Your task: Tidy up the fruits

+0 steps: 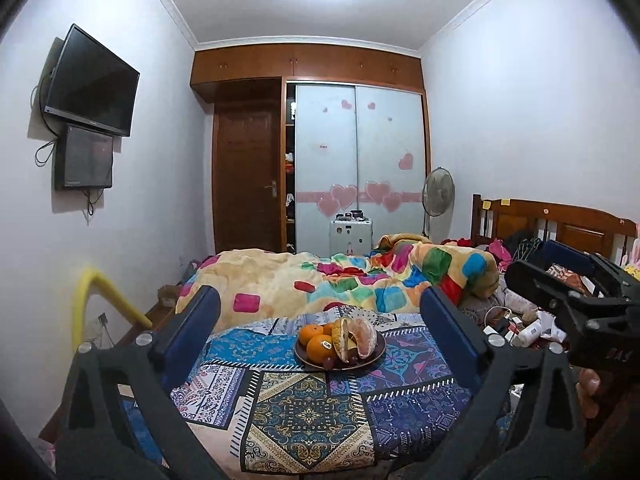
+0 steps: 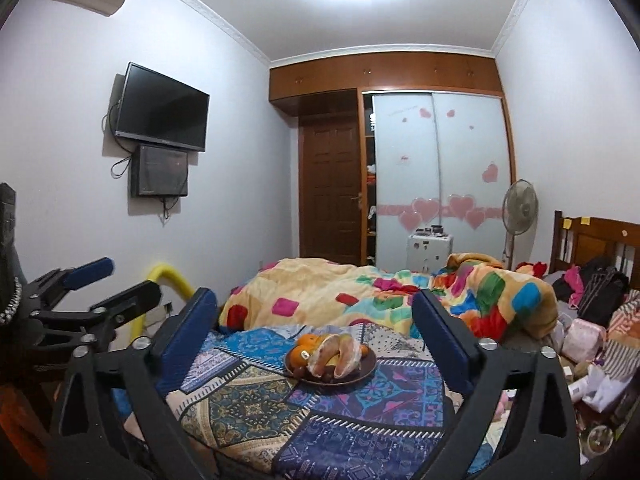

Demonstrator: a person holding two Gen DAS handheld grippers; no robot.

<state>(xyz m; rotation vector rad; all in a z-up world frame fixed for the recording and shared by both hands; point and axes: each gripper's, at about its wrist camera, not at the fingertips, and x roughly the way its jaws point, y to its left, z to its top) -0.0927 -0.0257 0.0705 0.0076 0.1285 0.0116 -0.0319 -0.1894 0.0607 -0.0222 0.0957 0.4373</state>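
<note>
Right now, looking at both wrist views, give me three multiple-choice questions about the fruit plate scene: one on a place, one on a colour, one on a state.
1. Where does the dark round plate of fruit rest?
A. on the patterned blue patchwork bedspread
B. on the white bedside cabinet
C. on the floor

2. What colour is the foam-padded rail beside the bed?
A. red
B. yellow
C. green

3. How do the left gripper and right gripper stand?
A. both shut on fruit
B. one holds an orange
C. both open, holding nothing

Answers: 1 A, the bedspread lies under the plate; 2 B, the rail is bright yellow; 3 C, the fingers stand wide apart, short of the plate.
</note>
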